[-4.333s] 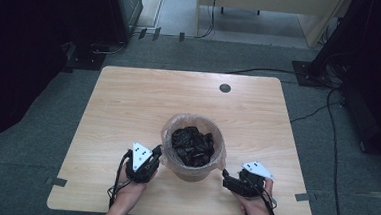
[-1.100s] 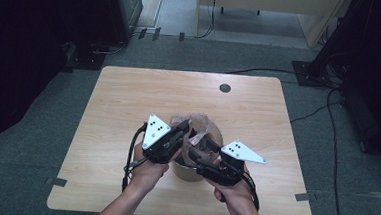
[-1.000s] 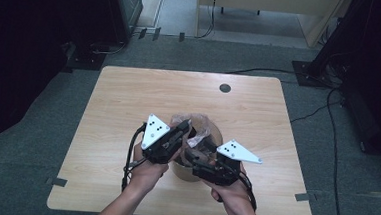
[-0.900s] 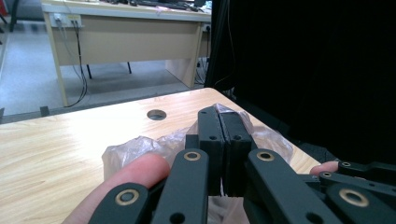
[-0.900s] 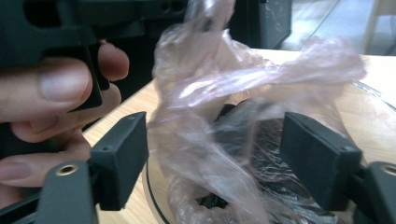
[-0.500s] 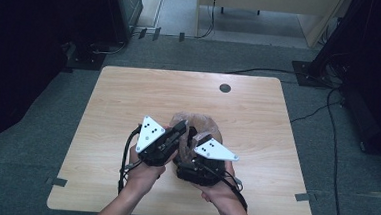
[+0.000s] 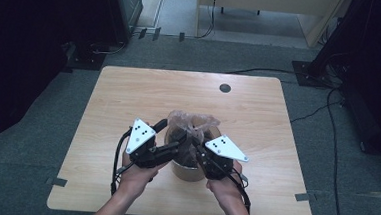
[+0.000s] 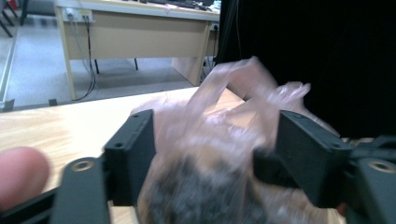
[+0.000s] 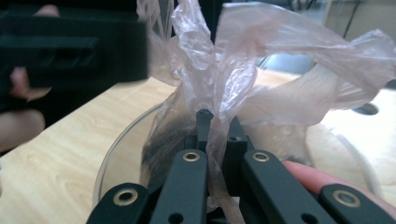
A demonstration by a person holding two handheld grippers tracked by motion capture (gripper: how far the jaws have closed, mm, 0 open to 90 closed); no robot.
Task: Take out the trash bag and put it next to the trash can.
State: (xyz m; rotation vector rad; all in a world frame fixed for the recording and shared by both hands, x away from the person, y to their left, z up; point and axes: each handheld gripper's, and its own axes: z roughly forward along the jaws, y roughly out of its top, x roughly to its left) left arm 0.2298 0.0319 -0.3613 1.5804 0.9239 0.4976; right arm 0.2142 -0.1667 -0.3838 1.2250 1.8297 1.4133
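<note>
High view: a wooden table with a small round bin standing near its front edge, lined with a thin pinkish plastic bag that holds dark scraps. Both forearms reach in from the near side. At the left, the left gripper has just been opening; its jaws now stand wide on either side of the gathered bag, released, pads not pressing. At the right, the right gripper has just been closing and is clenched on a twisted strip of the bag's film, seen pinched between its jaws in the right gripper view. The bag's loose top rises upright between the two grippers, just beyond their tips. The right hand has the hold, so any lift or tie likely starts there.
</note>
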